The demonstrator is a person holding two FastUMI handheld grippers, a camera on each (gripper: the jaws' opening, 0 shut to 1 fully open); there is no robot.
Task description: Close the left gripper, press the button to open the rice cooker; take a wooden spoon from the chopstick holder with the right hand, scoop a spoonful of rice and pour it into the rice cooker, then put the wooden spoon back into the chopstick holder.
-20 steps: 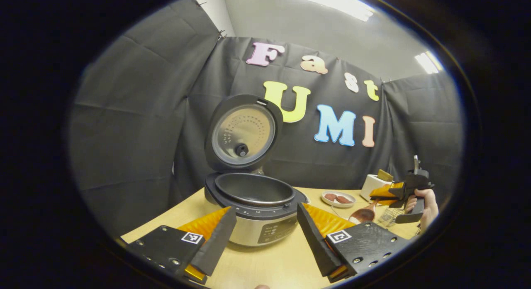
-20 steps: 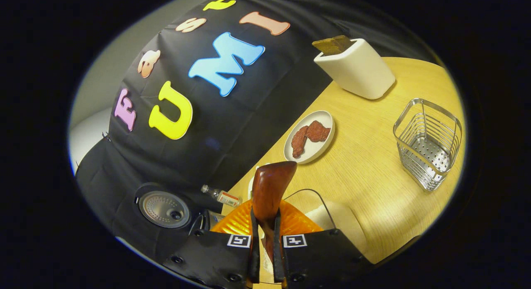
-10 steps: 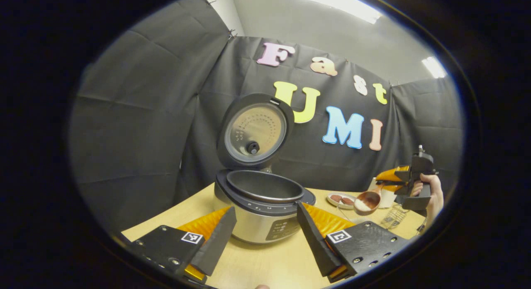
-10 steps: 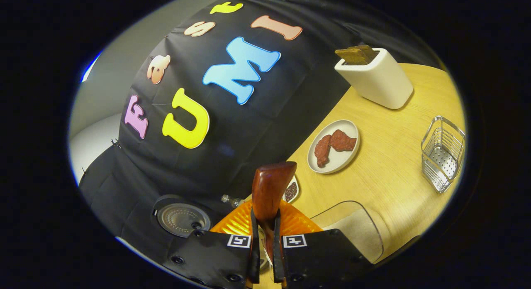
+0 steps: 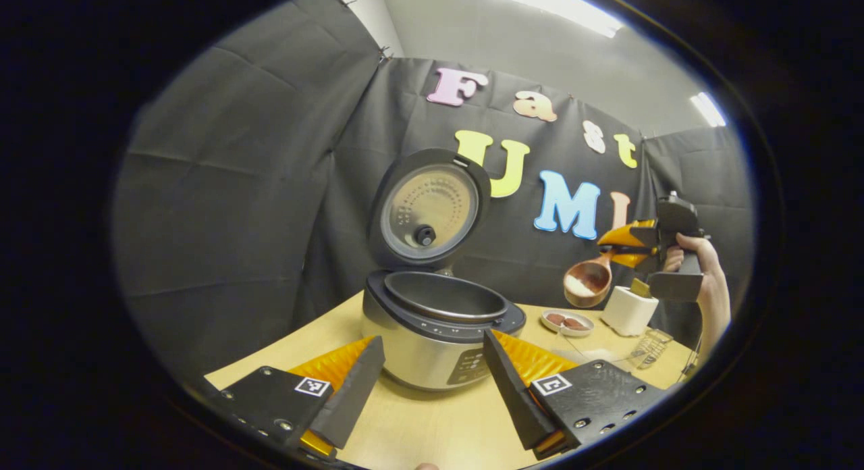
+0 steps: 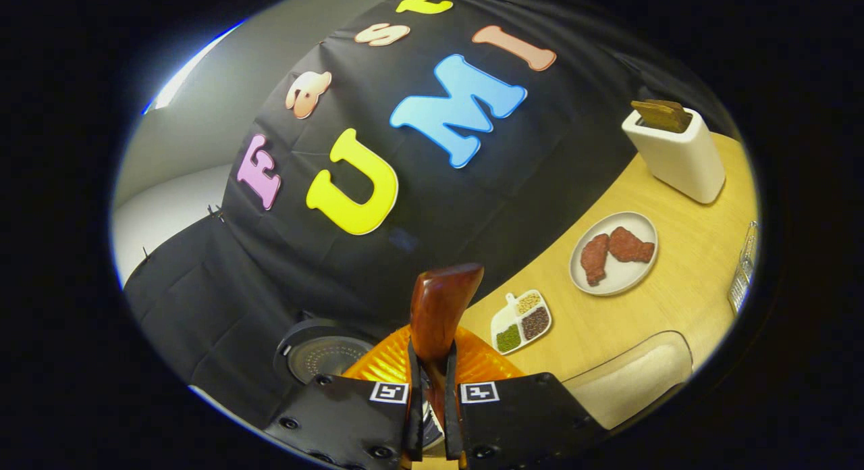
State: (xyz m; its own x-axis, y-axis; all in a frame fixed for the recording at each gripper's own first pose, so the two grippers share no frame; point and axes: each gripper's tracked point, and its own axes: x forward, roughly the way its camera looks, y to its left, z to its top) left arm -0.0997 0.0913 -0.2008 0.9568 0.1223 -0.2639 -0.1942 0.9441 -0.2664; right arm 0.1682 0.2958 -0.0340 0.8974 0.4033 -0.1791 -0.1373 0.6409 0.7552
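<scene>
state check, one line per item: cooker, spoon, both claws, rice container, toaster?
rice cooker: lid up, inner pot looks empty
wooden spoon: held in the air right of the cooker, rice in the bowl
right claw: shut on the spoon handle
left claw: open, holding nothing
clear rice container: open top, rice inside
white toaster: upright, toast sticking out

Left gripper: black finger mounts, each with a square black-and-white marker and small screws; ribbed orange panels behind; right gripper: same black mounts, paired markers, orange ribbing; bare hand on its black handle.
</scene>
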